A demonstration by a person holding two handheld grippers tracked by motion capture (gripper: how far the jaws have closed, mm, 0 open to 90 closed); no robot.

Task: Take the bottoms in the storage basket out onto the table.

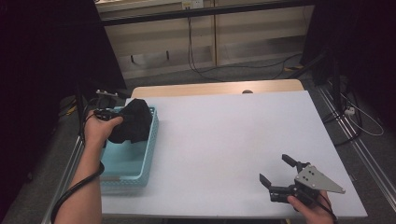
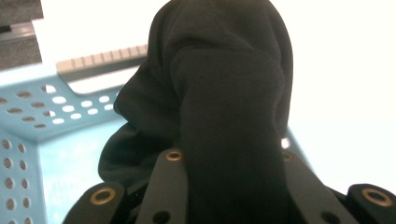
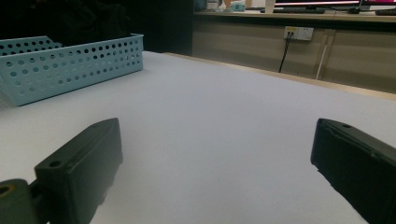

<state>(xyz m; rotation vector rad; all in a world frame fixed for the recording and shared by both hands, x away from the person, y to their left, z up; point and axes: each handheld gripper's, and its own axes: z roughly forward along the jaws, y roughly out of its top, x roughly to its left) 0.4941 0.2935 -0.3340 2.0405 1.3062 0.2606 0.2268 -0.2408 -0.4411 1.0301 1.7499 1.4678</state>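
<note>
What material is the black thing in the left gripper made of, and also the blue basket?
The black thing looks like soft fabric, perhaps fleece: matte, with a fuzzy surface, and it folds and bunches between the jaws of the left gripper. The blue basket seems to be moulded plastic: rigid, smooth walls with regular rows of round holes and a slight sheen.

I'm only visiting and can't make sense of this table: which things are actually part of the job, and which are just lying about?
Part of the job:
- black cloth, gripped by the left gripper
- light blue basket beneath it

Lying about or idle:
- right gripper, jaws open over the bare white table
- cables on the floor beyond the table
</note>
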